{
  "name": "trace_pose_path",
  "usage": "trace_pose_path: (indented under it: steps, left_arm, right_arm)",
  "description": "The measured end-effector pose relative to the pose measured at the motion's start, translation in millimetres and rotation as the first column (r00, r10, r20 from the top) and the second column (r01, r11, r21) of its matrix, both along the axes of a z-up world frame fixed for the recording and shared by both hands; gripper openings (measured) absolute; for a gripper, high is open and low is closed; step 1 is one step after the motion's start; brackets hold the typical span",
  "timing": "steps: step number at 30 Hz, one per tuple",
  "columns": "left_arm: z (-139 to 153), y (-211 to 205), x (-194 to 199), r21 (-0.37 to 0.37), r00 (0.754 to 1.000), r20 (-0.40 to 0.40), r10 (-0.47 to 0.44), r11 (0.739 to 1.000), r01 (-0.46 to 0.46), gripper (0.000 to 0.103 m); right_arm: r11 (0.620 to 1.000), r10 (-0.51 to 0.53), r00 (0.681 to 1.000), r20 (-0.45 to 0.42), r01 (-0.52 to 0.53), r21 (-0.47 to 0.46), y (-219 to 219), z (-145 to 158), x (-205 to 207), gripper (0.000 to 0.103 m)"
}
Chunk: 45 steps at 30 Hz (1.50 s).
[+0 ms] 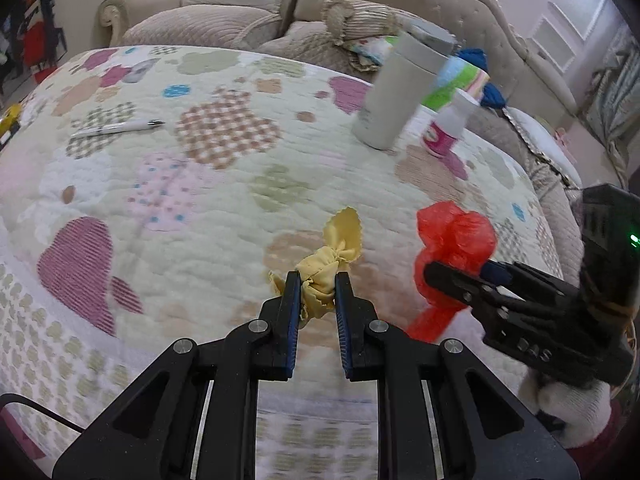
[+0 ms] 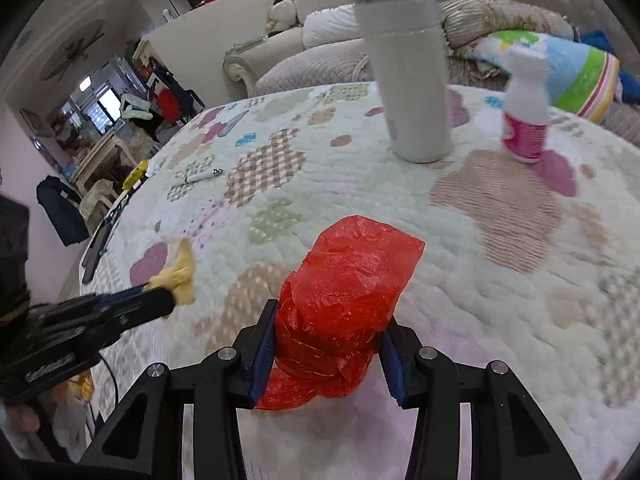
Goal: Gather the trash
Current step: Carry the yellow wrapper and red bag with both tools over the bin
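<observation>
A crumpled yellow cloth scrap (image 1: 322,276) is pinched between the blue pads of my left gripper (image 1: 317,286), just above the quilted table cover. The same yellow cloth scrap (image 2: 182,274) shows at the left of the right wrist view, at the tip of the left gripper (image 2: 168,300). A scrunched red plastic bag (image 2: 340,304) sits between the pads of my right gripper (image 2: 327,340), which press on both its sides. In the left wrist view the red plastic bag (image 1: 452,252) and the right gripper (image 1: 460,276) are at the right, close to the table's front edge.
On a patterned quilt (image 1: 200,200) stand a tall grey-white tumbler (image 1: 396,96) and a small pink-and-white bottle (image 1: 448,126) at the far right. A pen (image 1: 120,128) lies at the far left. A beige sofa with cushions (image 1: 224,20) runs behind the table.
</observation>
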<state>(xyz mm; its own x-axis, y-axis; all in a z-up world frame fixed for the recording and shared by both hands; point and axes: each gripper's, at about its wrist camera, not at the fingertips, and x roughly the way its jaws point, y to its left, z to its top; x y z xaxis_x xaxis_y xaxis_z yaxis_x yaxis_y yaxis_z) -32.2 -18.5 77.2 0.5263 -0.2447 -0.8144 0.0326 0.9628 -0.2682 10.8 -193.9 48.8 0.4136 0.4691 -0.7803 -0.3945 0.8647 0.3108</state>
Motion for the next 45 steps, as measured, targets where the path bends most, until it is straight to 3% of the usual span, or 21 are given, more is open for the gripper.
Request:
trace_pose_path:
  steps: [12, 26, 36, 45]
  left_arm:
    - [-9, -89, -14, -0.002, 0.994, -0.013, -0.111, 0.994, 0.111, 0.014]
    - [-2, -180, -30, 0.010, 0.969, 0.001, -0.247, 0.969, 0.247, 0.014]
    - [5, -265, -45, 0.025, 0.923, 0.007, -0.384, 0.923, 0.384, 0.014]
    - [13, -348, -65, 0.040, 0.861, 0.020, -0.508, 0.861, 0.507, 0.014]
  right_arm:
    - [0.988, -0.118, 0.992, 0.045, 0.122, -0.096, -86, 19, -52, 0.045]
    - [0.960, -0.259, 0.964, 0.061, 0.263, -0.092, -176, 30, -99, 0.045]
    - [0.919, -0.377, 0.923, 0.074, 0.382, -0.092, -253, 37, -135, 0.045]
    - [0.850, -0.515, 0.853, 0.087, 0.522, -0.079, -338, 47, -174, 0.045]
